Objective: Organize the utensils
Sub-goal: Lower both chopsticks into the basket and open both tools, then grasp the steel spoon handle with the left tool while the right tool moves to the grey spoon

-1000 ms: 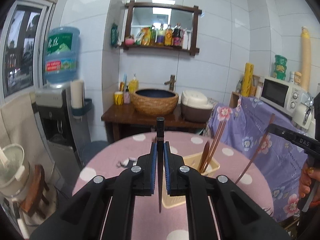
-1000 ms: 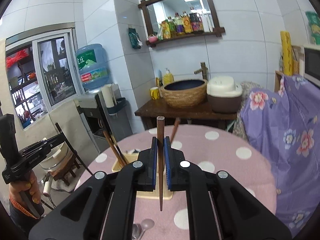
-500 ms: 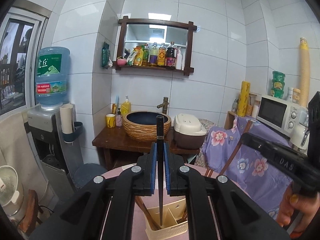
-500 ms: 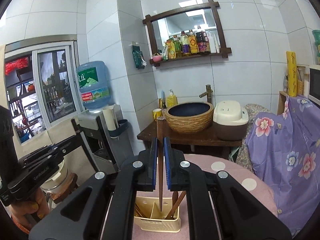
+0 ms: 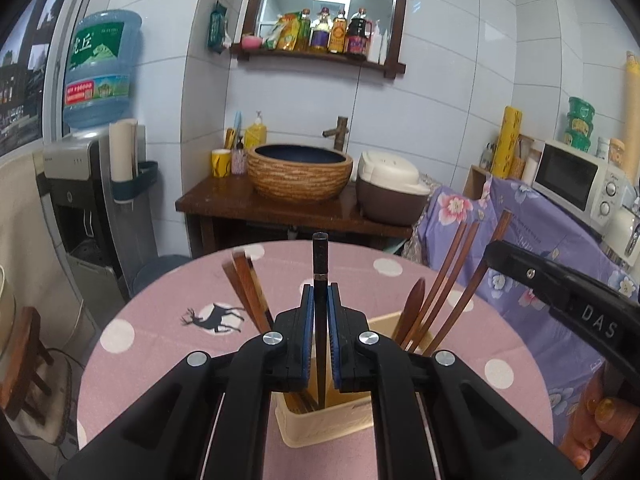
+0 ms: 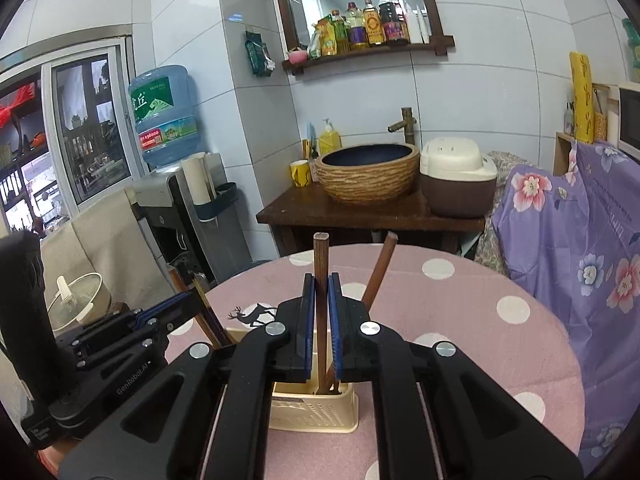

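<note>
A cream utensil holder (image 5: 320, 416) stands on the pink dotted table (image 5: 160, 320). My left gripper (image 5: 320, 292) is shut on a black chopstick (image 5: 320, 264), held upright with its lower tip inside the holder. My right gripper (image 6: 321, 284) is shut on a brown wooden chopstick (image 6: 320, 256), also upright with its tip down in the holder (image 6: 316, 408). Several wooden chopsticks (image 5: 444, 280) and a wooden spoon (image 5: 412, 300) lean in the holder. The right gripper also shows in the left wrist view (image 5: 560, 288), and the left gripper shows at the left of the right wrist view (image 6: 120, 336).
Behind the table stands a dark wooden stand (image 5: 280, 208) with a woven basin (image 5: 300, 172) and a rice cooker (image 5: 388, 188). A water dispenser (image 5: 96, 160) is at the left. A purple floral cloth (image 6: 580, 240) covers furniture at the right.
Both grippers have come down over the holder. Each chopstick's tip, above the holder half a second ago, now reaches inside it. The table fills more of both views.
</note>
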Tool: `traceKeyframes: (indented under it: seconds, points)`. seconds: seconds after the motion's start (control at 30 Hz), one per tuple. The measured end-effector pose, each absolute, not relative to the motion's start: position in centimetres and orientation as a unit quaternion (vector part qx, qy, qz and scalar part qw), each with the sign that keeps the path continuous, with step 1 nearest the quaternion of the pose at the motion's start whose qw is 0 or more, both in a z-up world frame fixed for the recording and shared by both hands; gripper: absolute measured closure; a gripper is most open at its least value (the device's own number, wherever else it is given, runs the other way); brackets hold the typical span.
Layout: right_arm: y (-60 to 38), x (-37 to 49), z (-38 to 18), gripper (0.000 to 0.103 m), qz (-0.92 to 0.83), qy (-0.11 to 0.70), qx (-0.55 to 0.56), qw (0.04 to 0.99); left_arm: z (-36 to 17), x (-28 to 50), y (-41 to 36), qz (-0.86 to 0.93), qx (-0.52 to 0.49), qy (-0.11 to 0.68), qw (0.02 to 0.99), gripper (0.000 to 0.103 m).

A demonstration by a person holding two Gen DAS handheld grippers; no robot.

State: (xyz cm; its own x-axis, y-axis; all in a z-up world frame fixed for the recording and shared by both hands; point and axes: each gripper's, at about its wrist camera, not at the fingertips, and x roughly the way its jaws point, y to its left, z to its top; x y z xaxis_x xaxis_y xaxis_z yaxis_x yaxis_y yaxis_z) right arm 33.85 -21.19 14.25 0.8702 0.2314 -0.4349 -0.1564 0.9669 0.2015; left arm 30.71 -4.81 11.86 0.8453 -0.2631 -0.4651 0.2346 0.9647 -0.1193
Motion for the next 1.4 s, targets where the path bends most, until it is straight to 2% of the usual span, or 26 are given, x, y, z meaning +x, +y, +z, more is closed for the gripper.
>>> traceKeyframes:
  seconds: [0.33,0.4,0.43,0.47,0.53,0.57,0.67,0.7,0.77,1.0,1.17,1.4]
  points:
    - [-20.9,33.3,12.7,0.095,0.101,0.229,0.059,0.966,9.9,30.3,-5.0,-0.134,-0.022,0.26,0.956,0.092]
    - [-21.0,33.0,12.6,0.093,0.099,0.226,0.056,0.967,9.7,29.8,-4.8,-0.133,-0.023,0.259,0.956,0.073]
    - [-21.1,32.7,12.5,0.092,0.1,0.225,0.056,0.968,9.6,29.6,-4.5,-0.134,-0.026,0.257,0.957,0.067]
    - [-21.2,32.4,12.5,0.087,0.099,0.224,0.057,0.968,9.5,29.1,-4.2,-0.135,-0.029,0.254,0.957,0.059]
    - [-21.4,31.6,12.2,0.067,0.095,0.219,0.058,0.969,9.1,28.1,-3.9,-0.135,-0.027,0.255,0.957,0.054]
    - [-21.6,31.1,12.0,0.051,0.092,0.217,0.058,0.97,8.9,27.6,-3.8,-0.134,-0.025,0.256,0.957,0.05]
    - [-21.9,29.3,11.0,0.038,0.074,0.216,0.048,0.972,7.5,25.9,-3.1,-0.13,-0.024,0.273,0.953,0.042]
    - [-22.0,28.8,10.6,0.028,0.068,0.22,0.045,0.972,6.9,25.4,-2.9,-0.129,-0.023,0.281,0.951,0.042]
    - [-22.2,27.8,9.3,0.023,0.055,0.231,0.04,0.971,5.7,24.4,-2.8,-0.127,-0.018,0.298,0.946,0.042]
    - [-22.7,24.8,4.2,0.022,0.028,0.287,0.032,0.957,-0.2,20.2,-3.6,-0.139,0.006,0.371,0.918,0.044]
    - [-23.1,22.9,1.6,0.021,0.018,0.311,0.038,0.949,-3.4,18.1,-4.4,-0.162,-0.004,0.422,0.892,0.058]
    - [-23.4,21.1,-0.7,0.021,0.019,0.333,0.056,0.941,-4.9,17.1,-6.1,-0.171,0.002,0.443,0.88,0.067]
